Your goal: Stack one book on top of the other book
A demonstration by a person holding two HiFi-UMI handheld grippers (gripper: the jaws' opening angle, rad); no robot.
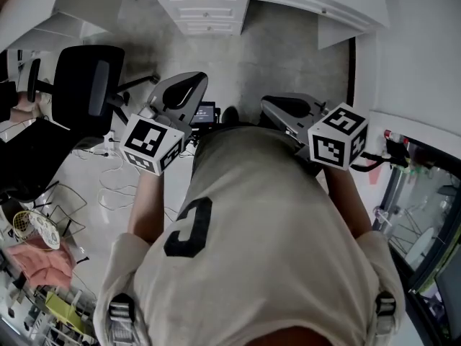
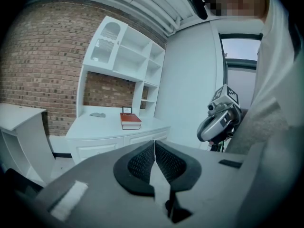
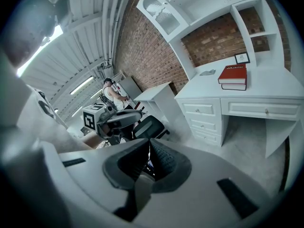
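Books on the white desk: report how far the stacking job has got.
Done: the two red hardcover books look stacked, one on the other, on the white desk.
In hand: nothing. The left claw and the right claw are both shut and empty, well short of the desk.
Left: no stacking step is visibly outstanding.

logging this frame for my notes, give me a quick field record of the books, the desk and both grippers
books: two, red covers, seemingly one lying on the other
desk: white, with drawers; the books lie on its top near a small picture frame
left gripper: jaws together, nothing held
right gripper: jaws together, nothing held
gap: both grippers well short of the desk, open floor between
other: black office chair at the person's left
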